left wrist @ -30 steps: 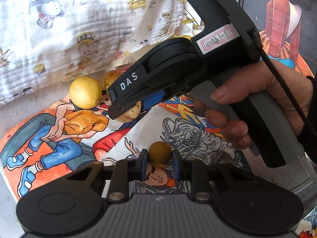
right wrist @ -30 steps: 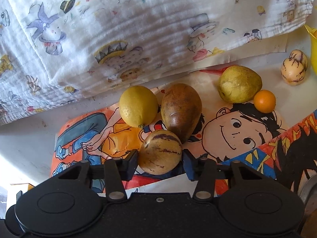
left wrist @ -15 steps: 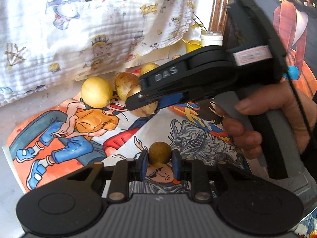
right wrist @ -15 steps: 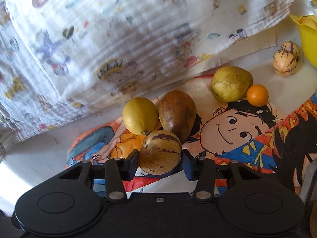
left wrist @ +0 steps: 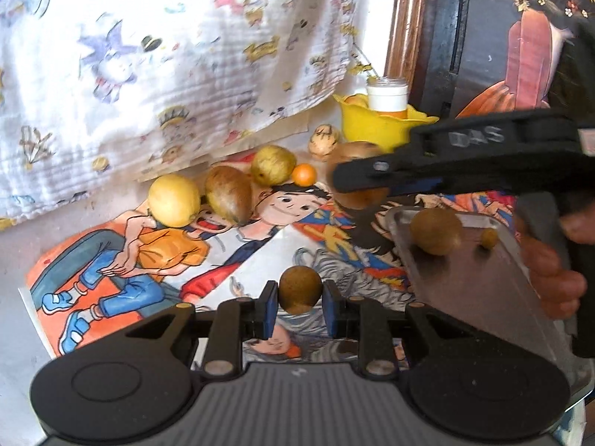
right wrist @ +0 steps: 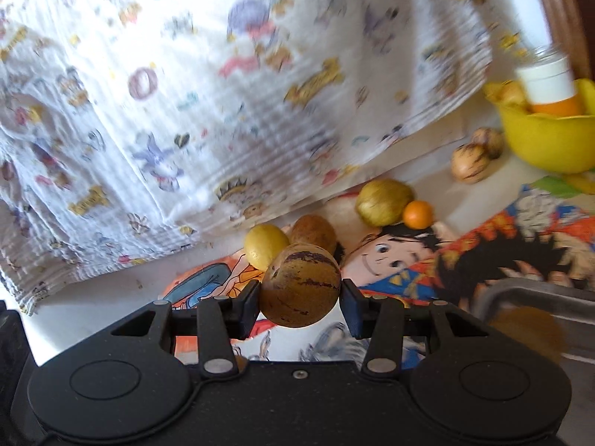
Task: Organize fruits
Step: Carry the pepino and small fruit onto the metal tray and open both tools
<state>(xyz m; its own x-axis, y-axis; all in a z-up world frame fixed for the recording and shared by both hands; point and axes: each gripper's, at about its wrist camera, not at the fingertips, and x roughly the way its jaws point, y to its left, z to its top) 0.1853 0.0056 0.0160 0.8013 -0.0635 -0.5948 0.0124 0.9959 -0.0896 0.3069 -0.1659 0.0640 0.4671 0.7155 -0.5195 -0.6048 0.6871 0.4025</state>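
Observation:
My left gripper [left wrist: 299, 303] is shut on a small round brown fruit [left wrist: 299, 289] above the cartoon mat. My right gripper [right wrist: 300, 299] is shut on a striped tan melon-like fruit [right wrist: 300, 284]; in the left wrist view it reaches in from the right above a metal tray [left wrist: 472, 278]. The tray holds a round brown fruit [left wrist: 436, 231] and a tiny one [left wrist: 488, 238]. On the mat lie a yellow lemon [left wrist: 174, 200], a brown oval fruit [left wrist: 228, 194], a greenish pear [left wrist: 273, 165] and a small orange [left wrist: 304, 174].
A yellow bowl [left wrist: 375, 126] with a white-capped jar [left wrist: 387, 98] stands at the back, with striped small fruits [right wrist: 470, 162] beside it. A printed white cloth [left wrist: 167, 55] hangs behind the mat. A dark framed picture [left wrist: 520, 37] is at the right.
My right gripper has lifted the striped fruit off the mat and carried it right toward the tray. My left gripper still holds its small fruit; the tray has come into view.

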